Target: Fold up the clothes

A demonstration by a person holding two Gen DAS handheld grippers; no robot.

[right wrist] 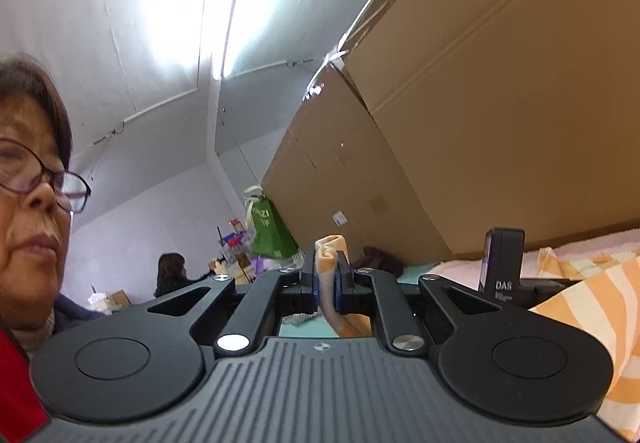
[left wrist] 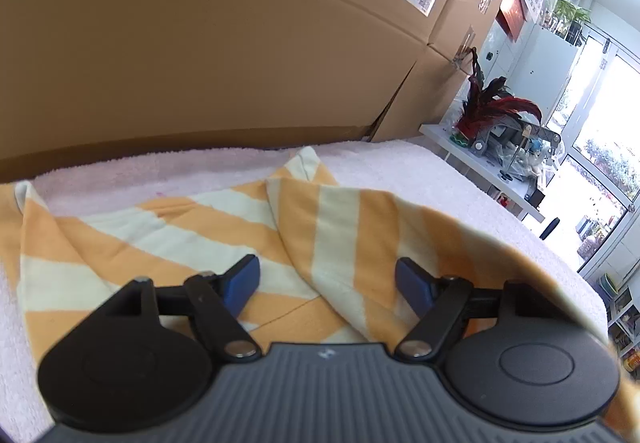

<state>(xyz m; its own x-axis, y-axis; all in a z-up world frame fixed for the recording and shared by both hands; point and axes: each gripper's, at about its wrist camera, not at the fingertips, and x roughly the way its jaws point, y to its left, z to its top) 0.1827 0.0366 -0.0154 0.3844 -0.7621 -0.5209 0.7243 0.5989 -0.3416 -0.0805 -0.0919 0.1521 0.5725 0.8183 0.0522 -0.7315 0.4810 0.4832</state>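
1. The left gripper (left wrist: 327, 285) has its two blue pads (left wrist: 243, 280) wide apart. Nothing is held between them.
2. It hangs low over the cloth (left wrist: 224, 227), which has orange and cream stripes. I cannot tell if the pads touch the cloth.
3. A raised fold of the cloth runs up between the two pads, and one part hangs over the gripper's right side.
4. The cloth lies spread on a pink towel (left wrist: 400, 167). Big boxes (left wrist: 200, 43) stand right behind the towel.
5. The right gripper (right wrist: 327, 279) is squeezed tight on a bunched bit of the cloth (right wrist: 329, 255). The bit sticks up above the pads.
6. From the right gripper, more of the cloth (right wrist: 592, 307) trails off on the right, over the towel (right wrist: 580, 243).
7. A person (right wrist: 28, 183) is close on the left of that view.
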